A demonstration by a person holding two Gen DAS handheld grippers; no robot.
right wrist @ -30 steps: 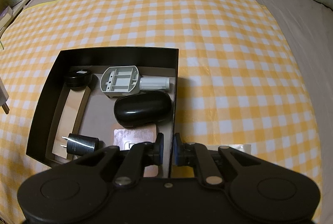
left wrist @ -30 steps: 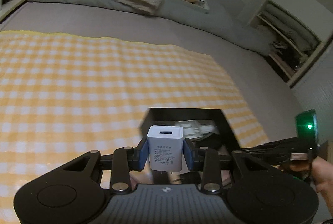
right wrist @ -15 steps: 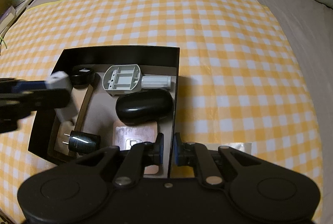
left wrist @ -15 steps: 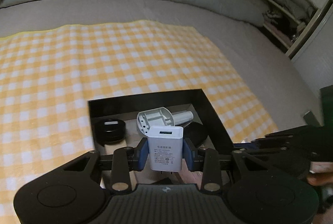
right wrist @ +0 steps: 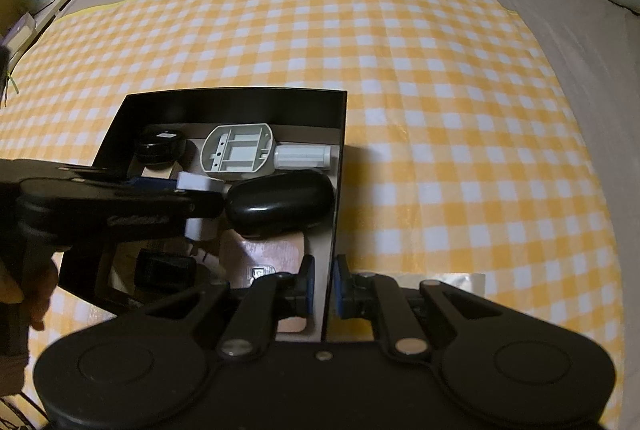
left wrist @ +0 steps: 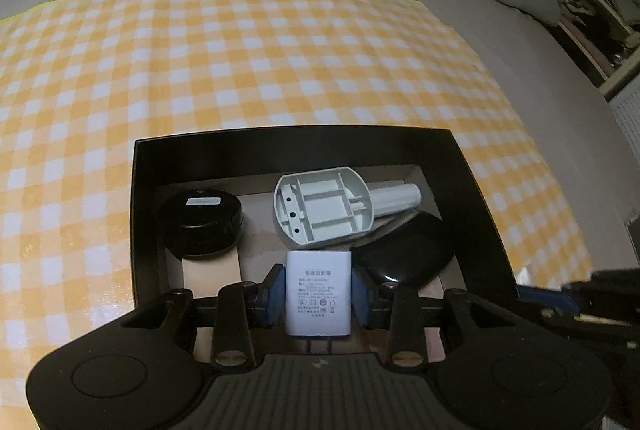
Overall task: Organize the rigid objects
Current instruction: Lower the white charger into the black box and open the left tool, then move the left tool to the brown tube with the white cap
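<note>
White charger [left wrist: 319,293], black box [left wrist: 472,166], yellow-and-white checked cloth [left wrist: 240,62].

Quick count: one black box [right wrist: 340,158] on one yellow checked cloth [right wrist: 460,110]. Two chargers total, one white charger [left wrist: 319,294] and one black charger [right wrist: 166,268]. Then one grey plastic part [left wrist: 324,206], one round black puck [left wrist: 202,216], one glossy black case [right wrist: 280,200]. Two grippers in sight.

Left hand-held gripper [left wrist: 319,295] clamped, tilted down, right hand-held gripper [right wrist: 323,287] seemingly pinched shut
</note>
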